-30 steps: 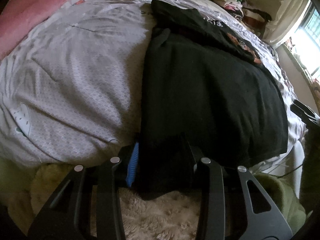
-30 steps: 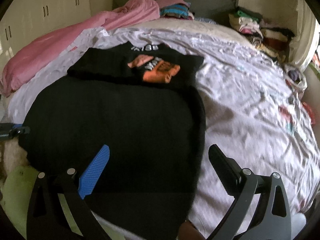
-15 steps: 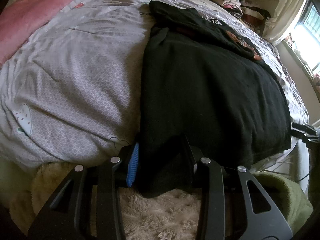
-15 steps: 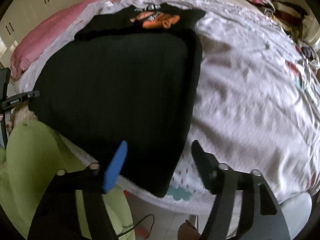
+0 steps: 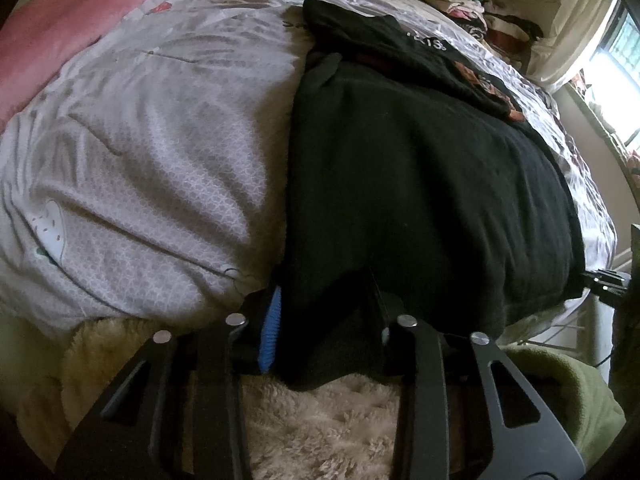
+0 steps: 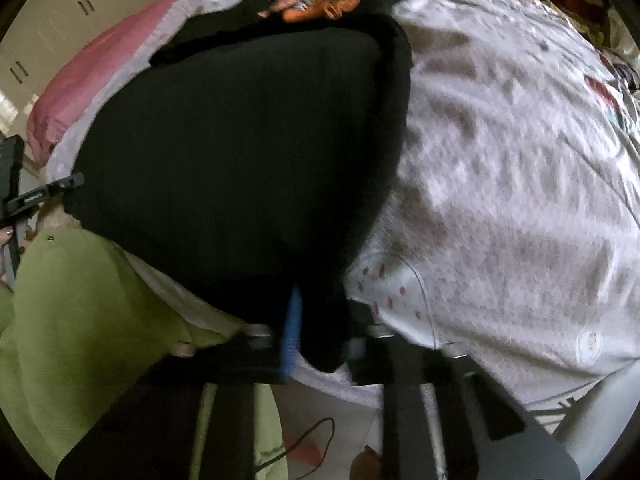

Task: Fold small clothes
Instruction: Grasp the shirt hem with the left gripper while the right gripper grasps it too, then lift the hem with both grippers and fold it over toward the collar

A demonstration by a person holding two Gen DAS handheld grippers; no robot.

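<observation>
A black garment (image 5: 420,184) lies flat on the bed, its near edge hanging over the side. My left gripper (image 5: 326,312) has the near left corner between its blue pad and black finger; its jaws are closing tighter on the cloth. In the right wrist view the same garment (image 6: 248,152) fills the middle. My right gripper (image 6: 322,328) is shut on the near right corner. Each gripper shows in the other's view: the right gripper (image 5: 604,282) and the left gripper (image 6: 48,192).
A black shirt with an orange print (image 6: 316,0) lies beyond the garment on the white patterned sheet (image 5: 160,160). A pink blanket (image 5: 60,40) is far left, stacked clothes (image 5: 472,4) at the back. Green cloth (image 6: 80,320) and cream fleece (image 5: 320,432) lie below the bed edge.
My right gripper dropped to the bed's near edge and went from wide open to shut on the garment's right corner. The left gripper stayed put on its corner.
</observation>
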